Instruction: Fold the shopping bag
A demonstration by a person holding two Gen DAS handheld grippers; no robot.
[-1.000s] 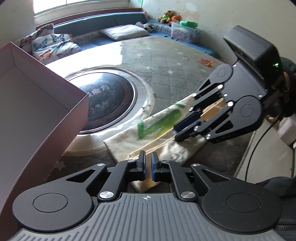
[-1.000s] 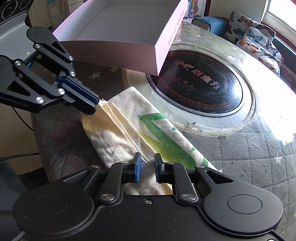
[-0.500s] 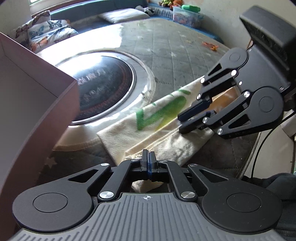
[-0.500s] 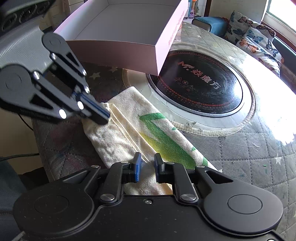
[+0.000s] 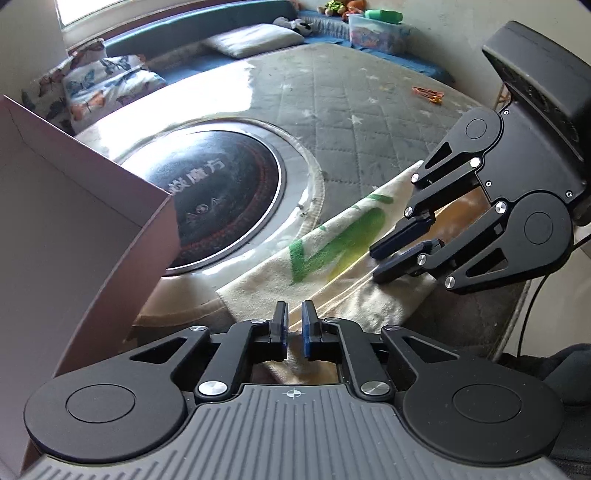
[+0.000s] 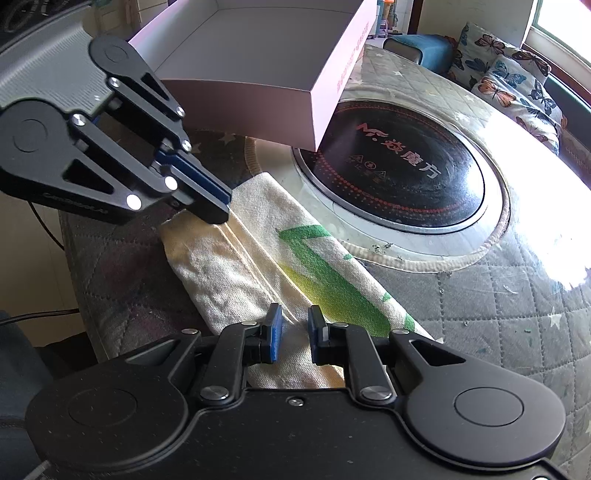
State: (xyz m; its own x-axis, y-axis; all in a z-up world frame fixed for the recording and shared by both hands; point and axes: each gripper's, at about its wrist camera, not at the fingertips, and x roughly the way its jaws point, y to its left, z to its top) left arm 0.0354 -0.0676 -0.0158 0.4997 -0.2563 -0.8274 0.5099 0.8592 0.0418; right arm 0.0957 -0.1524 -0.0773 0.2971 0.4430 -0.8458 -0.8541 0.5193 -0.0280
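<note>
Daylight comes from a window (image 5: 96, 14) beyond the round table (image 5: 351, 110), blown out to white in both views. It throws hard glare across the table's glossy cover: a white patch past the black hob (image 5: 221, 199) in the left view, a burnt-out patch (image 6: 554, 229) right of the hob in the right view. The box (image 6: 258, 66) shades the table beneath it. Near the hob, detail is sharp; fisheye bending curves the table's rim, and the frame corners go dark
</note>
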